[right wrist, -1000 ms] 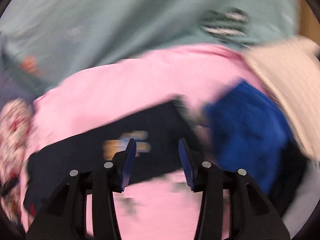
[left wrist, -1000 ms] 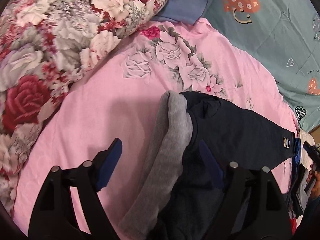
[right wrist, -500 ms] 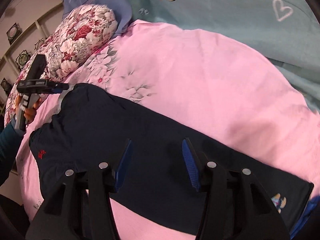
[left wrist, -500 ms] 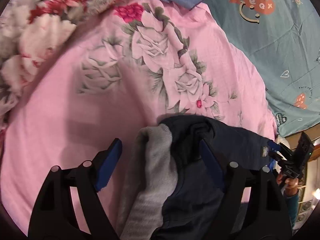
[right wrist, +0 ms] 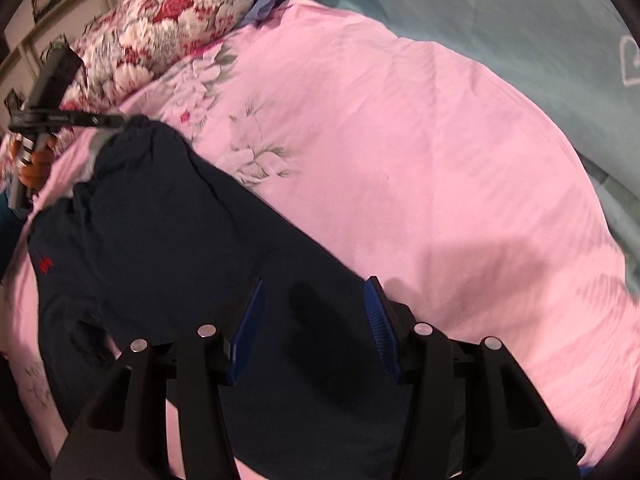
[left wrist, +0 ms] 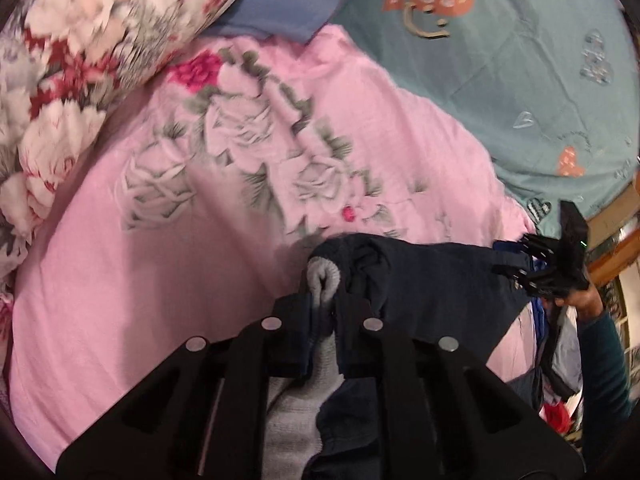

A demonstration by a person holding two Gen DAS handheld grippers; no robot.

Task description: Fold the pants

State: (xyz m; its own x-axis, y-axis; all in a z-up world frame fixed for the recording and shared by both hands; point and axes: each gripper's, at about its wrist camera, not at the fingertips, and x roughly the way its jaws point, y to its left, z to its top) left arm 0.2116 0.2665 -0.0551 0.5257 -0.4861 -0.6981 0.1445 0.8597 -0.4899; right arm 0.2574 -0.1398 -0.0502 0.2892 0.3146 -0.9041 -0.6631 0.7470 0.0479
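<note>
Dark navy pants (right wrist: 160,240) lie stretched across the pink bedsheet (right wrist: 400,140). Their waist end, with a grey inner lining (left wrist: 325,276), bunches up in the left wrist view. My left gripper (left wrist: 324,294) is shut on that grey-lined waist edge; the right wrist view shows it (right wrist: 114,122) at the pants' far left end. My right gripper (right wrist: 316,304) hovers open above the leg part, its blue pads (right wrist: 378,312) on either side of the cloth without pressing it. From the left wrist view it (left wrist: 516,258) sits at the pants' far right end.
A red and white floral pillow (left wrist: 80,40) lies at the upper left, with a blue cloth (left wrist: 288,4) behind it. A teal sheet with hearts (left wrist: 520,60) covers the far right. Other clothes (left wrist: 560,360) are heaped at the bed's right edge.
My left gripper's jaws have closed on the grey-lined waist edge. The right gripper swung round over the pants leg and now sits closer to the cloth, still open.
</note>
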